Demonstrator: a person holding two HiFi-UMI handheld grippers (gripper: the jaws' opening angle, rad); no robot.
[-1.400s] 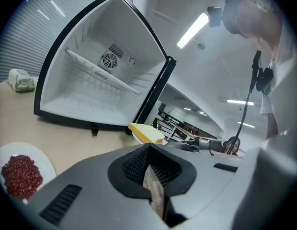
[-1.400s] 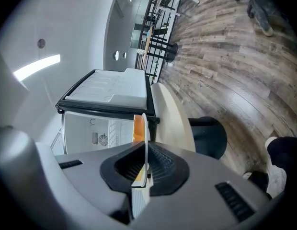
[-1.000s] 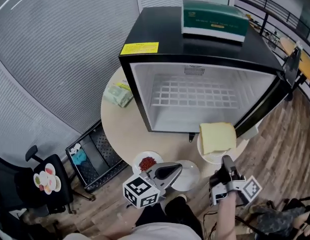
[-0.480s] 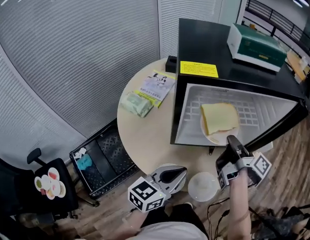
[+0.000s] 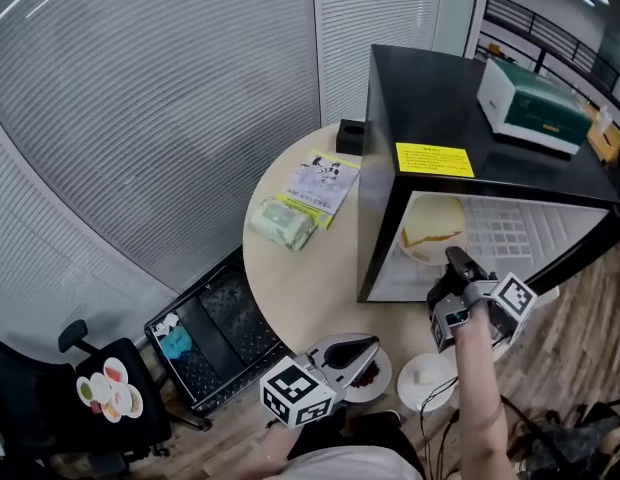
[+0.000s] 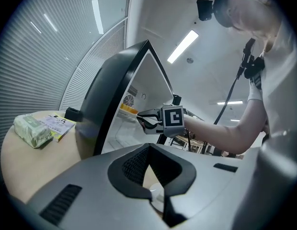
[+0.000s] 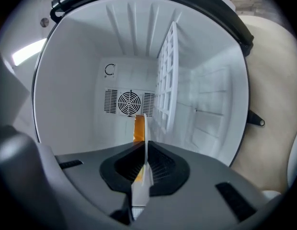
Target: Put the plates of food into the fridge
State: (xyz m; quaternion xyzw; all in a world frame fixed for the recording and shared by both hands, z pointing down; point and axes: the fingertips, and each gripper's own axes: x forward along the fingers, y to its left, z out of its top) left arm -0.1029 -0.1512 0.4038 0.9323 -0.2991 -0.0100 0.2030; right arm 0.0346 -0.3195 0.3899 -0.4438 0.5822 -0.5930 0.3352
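Fingers (image 7: 164, 169) of right gripper (image 5: 453, 262) pinched on rim of white plate (image 5: 422, 251). Pinch seen edge-on in right gripper view only, fan (image 7: 130, 102) and wire shelf (image 7: 167, 75) shown behind. White plate held inside mouth of fridge (image 5: 440, 98), pale bread slice (image 5: 434, 220) laid on it. Right forearm (image 5: 477, 368) stretched forward, gripper kept near level. Left gripper (image 5: 374, 341) jaws seen nearly together, positioned low over red-food plate (image 5: 372, 378) near edge of table (image 5: 300, 278). Grip on it not confirmed.

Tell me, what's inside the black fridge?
A white wire shelf, a round fan grille on the back wall, and, at the opening, the white plate with a yellow bread slice, clamped in the right hand-held gripper. The space beneath the plate is covered.
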